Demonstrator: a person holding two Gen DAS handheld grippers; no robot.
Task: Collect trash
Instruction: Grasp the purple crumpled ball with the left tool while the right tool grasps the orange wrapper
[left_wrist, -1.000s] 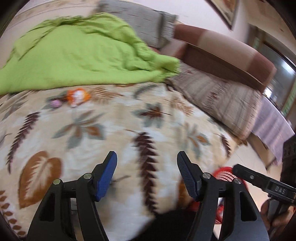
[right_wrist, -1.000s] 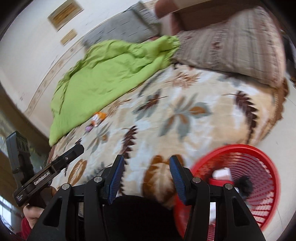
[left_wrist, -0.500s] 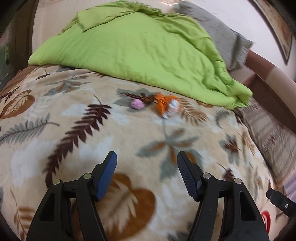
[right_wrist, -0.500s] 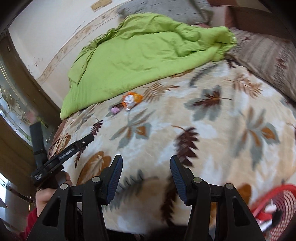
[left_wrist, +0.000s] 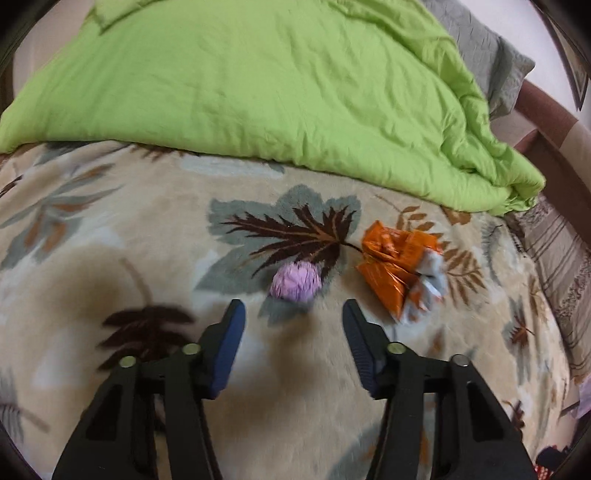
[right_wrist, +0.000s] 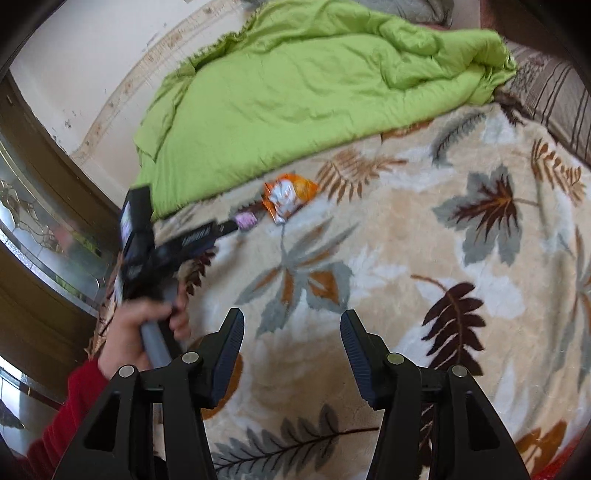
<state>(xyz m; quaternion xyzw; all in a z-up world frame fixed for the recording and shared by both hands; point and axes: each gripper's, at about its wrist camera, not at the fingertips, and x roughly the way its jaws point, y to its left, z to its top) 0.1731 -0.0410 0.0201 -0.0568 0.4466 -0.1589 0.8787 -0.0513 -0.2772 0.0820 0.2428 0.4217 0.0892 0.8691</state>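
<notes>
A small crumpled pink paper ball (left_wrist: 295, 281) lies on the leaf-patterned blanket (left_wrist: 110, 236), just ahead of my left gripper (left_wrist: 293, 314). The jaws are closing with nothing between the pads. An orange and silver snack wrapper (left_wrist: 400, 267) lies to the ball's right. In the right wrist view, the same wrapper (right_wrist: 288, 195) and pink ball (right_wrist: 246, 220) sit far ahead, with the left gripper's tip (right_wrist: 221, 229) reaching the ball. My right gripper (right_wrist: 291, 325) hovers open over bare blanket.
A rumpled green quilt (left_wrist: 277, 81) covers the back of the bed. A striped pillow (right_wrist: 554, 92) lies at the right. A hand (right_wrist: 136, 332) in a red sleeve holds the left tool. A wooden, glass-panelled door (right_wrist: 37, 229) stands at the left.
Both grippers swung left across the bed, away from the red basket. The left one closed in on the pink ball and wrapper, and its jaws narrowed. The basket has left view.
</notes>
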